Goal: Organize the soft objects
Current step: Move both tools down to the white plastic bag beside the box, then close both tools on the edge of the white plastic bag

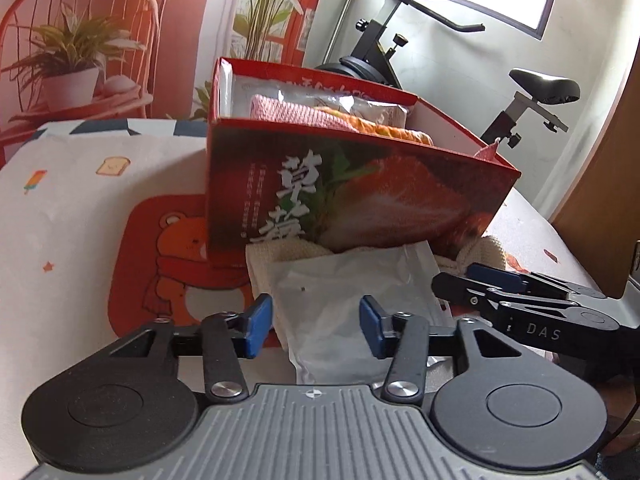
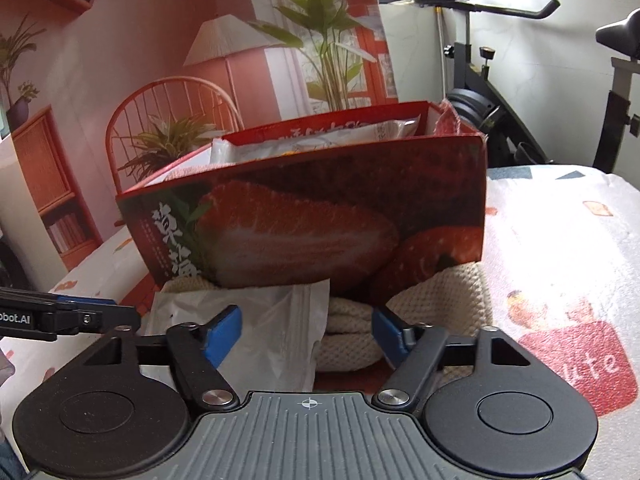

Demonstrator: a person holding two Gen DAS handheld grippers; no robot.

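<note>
A white plastic pouch (image 1: 344, 300) (image 2: 256, 320) lies on a cream knitted cloth (image 1: 288, 250) (image 2: 440, 296) in front of a red strawberry-print box (image 1: 400, 200) (image 2: 320, 216). The box holds a pink knitted cloth (image 1: 288, 114), an orange one (image 1: 384, 128) and more pouches. My left gripper (image 1: 316, 326) straddles the pouch's near part, its blue pads apart on either side. My right gripper (image 2: 307, 338) spans the pouch's right edge and a fold of the cream cloth. No pad is clearly pressing. Each gripper shows at the edge of the other's view, the right one (image 1: 460, 280) and the left one (image 2: 100, 316).
The box stands on a bed sheet with a bear print (image 1: 172, 260) and cartoon patches (image 2: 560, 344). An exercise bike (image 1: 400, 60) (image 2: 500, 92) stands behind the bed. A wooden panel (image 1: 600, 200) rises at the right. A printed backdrop of chair and plants (image 1: 80, 40) covers the far wall.
</note>
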